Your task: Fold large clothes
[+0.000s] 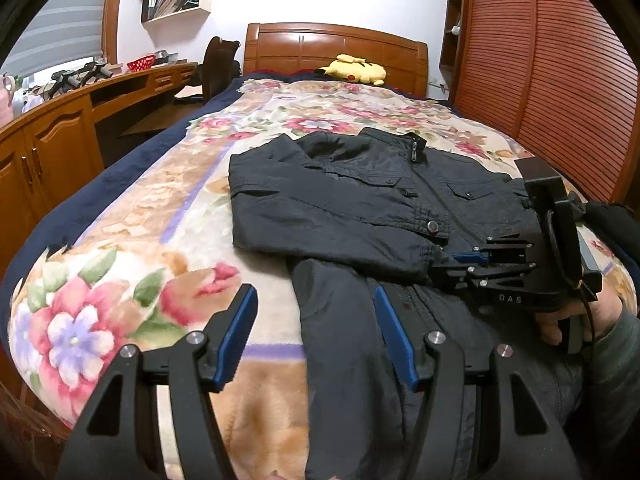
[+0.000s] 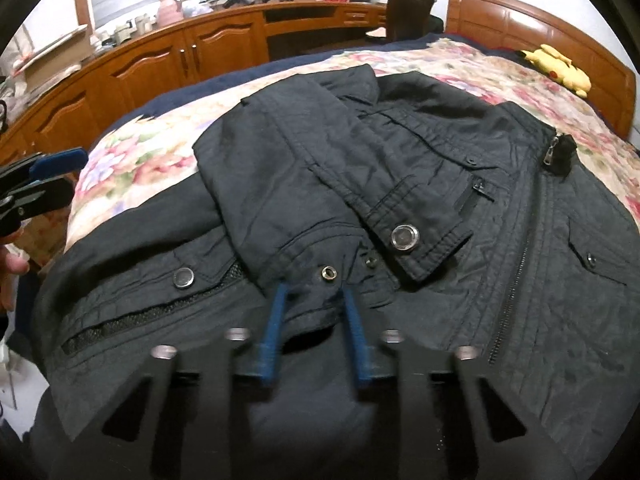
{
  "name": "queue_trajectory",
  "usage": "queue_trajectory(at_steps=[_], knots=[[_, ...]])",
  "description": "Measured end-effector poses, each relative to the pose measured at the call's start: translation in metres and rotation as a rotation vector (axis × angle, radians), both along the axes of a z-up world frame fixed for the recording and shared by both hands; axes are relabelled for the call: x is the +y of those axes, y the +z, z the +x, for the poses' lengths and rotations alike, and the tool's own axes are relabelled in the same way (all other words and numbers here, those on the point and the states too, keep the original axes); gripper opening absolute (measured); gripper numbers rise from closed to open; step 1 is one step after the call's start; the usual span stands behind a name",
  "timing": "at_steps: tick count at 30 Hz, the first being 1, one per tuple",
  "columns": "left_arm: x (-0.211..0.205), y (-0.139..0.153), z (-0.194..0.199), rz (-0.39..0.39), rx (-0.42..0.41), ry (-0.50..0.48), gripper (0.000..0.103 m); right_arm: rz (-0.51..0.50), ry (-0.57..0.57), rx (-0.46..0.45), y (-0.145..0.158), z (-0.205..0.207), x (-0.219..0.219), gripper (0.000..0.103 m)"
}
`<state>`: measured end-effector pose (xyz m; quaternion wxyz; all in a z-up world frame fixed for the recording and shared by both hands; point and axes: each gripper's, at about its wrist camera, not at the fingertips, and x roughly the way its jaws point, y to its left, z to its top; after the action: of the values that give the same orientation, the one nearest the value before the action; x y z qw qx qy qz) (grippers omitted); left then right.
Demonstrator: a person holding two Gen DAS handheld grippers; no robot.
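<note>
A dark navy jacket (image 1: 352,196) lies face up on the floral bedspread (image 1: 132,216), zipper and collar toward the headboard. Its left sleeve is folded across the chest, cuff near the front zipper. My left gripper (image 1: 316,300) is open and empty, hovering above the jacket's lower left hem. My right gripper (image 2: 316,292) has its blue pads around the folded sleeve's cuff (image 2: 320,276), partly closed on the fabric. The right gripper also shows in the left wrist view (image 1: 460,258), at the cuff. The left gripper's tip shows in the right wrist view (image 2: 60,164).
A yellow plush toy (image 1: 356,70) lies by the wooden headboard (image 1: 336,44). A wooden desk and cabinets (image 1: 52,136) run along the left of the bed, with a chair (image 1: 216,64). A slatted wardrobe (image 1: 540,60) stands on the right.
</note>
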<state>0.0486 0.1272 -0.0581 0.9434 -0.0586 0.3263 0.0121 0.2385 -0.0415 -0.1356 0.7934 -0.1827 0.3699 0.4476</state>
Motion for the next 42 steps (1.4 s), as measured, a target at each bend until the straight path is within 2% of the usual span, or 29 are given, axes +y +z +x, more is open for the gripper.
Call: queue_trajectory(at_steps=[2, 5, 13, 25, 28, 35, 42], knots=[[-0.002, 0.000, 0.001, 0.002, 0.002, -0.003, 0.061, 0.016, 0.000, -0.008, 0.003, -0.001, -0.003, 0.007], [-0.007, 0.002, 0.005, 0.007, 0.006, -0.012, 0.061, 0.044, -0.039, -0.050, 0.013, -0.003, -0.013, 0.005], [-0.038, 0.008, 0.034, 0.003, -0.011, -0.066, 0.061, 0.115, -0.165, -0.136, 0.050, 0.005, -0.082, 0.005], [-0.084, 0.012, 0.082, -0.033, -0.035, -0.143, 0.061, 0.094, -0.397, -0.189, 0.060, 0.028, -0.187, 0.005], [-0.093, 0.011, 0.094, -0.020, -0.038, -0.150, 0.061, 0.094, -0.440, -0.192, 0.061, 0.033, -0.204, 0.005], [-0.109, 0.004, 0.113, 0.016, -0.040, -0.166, 0.061, 0.071, -0.525, -0.223, 0.063, 0.039, -0.230, 0.005], [-0.118, 0.001, 0.125, 0.011, -0.050, -0.191, 0.061, 0.040, -0.512, -0.219, 0.060, 0.036, -0.233, 0.005]])
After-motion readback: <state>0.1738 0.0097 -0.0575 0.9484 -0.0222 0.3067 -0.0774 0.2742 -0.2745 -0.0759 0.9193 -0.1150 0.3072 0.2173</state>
